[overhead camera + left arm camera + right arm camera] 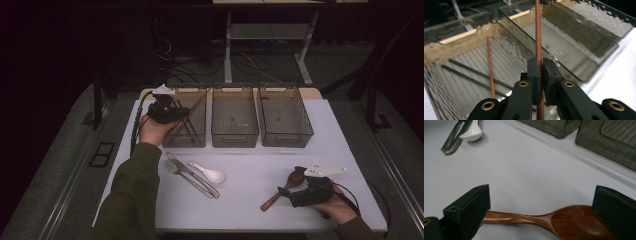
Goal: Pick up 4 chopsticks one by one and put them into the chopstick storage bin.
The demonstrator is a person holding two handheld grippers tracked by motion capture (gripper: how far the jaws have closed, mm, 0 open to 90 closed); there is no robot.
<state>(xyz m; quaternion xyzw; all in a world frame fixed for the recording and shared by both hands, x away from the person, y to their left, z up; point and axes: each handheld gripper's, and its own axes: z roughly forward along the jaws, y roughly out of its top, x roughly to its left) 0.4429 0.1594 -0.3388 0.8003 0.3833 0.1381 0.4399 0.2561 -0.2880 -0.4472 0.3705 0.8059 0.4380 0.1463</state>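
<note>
High view above the table (pixel 250 165), looking forward and down; claw views close, sharing its bins (pixel 234 117).

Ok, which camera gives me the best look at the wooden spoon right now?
The right gripper view: the wooden spoon lies close up between the open right tongs, bowl and neck clear. The high view shows it whole but small on the table. The left gripper view looks elsewhere.

Left gripper (pixel 181 113) raised at arm's length, jaws clamped tight; right gripper (pixel 289 192) low, jaws spread wide.
</note>
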